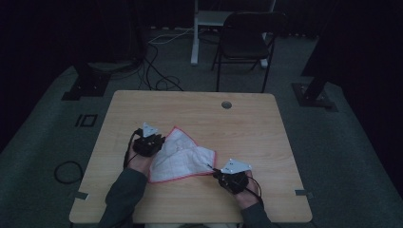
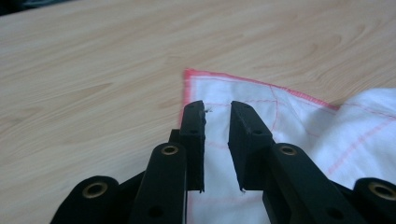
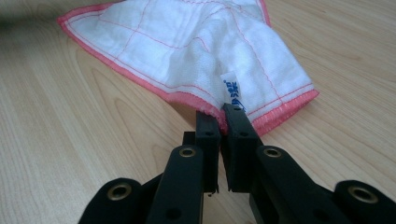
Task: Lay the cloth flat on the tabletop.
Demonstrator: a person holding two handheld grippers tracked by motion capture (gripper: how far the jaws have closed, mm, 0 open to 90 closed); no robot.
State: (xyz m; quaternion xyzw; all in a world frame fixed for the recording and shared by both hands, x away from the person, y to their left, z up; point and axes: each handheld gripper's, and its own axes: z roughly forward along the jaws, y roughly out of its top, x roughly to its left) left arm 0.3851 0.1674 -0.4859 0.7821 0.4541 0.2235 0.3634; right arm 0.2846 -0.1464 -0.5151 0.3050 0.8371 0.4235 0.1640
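A white cloth (image 1: 183,154) with a pink hem and thin pink grid lines lies partly folded on the wooden table (image 1: 204,114). My left gripper (image 1: 160,141) is at the cloth's left edge. In the left gripper view its jaws (image 2: 217,109) stand apart just over the cloth (image 2: 299,121), near a hemmed corner, with nothing pinched between them. My right gripper (image 1: 212,169) is at the cloth's near right corner. In the right gripper view it (image 3: 220,114) is shut on the pink hem of the cloth (image 3: 187,46), right below a small white label with blue print (image 3: 232,89).
A round cable hole (image 1: 226,105) sits near the table's far edge. Beyond the table stand a black folding chair (image 1: 244,40) and a white stand (image 1: 199,28), with cables (image 1: 157,76) on the grey floor. A cable coil (image 1: 69,171) lies left of the table.
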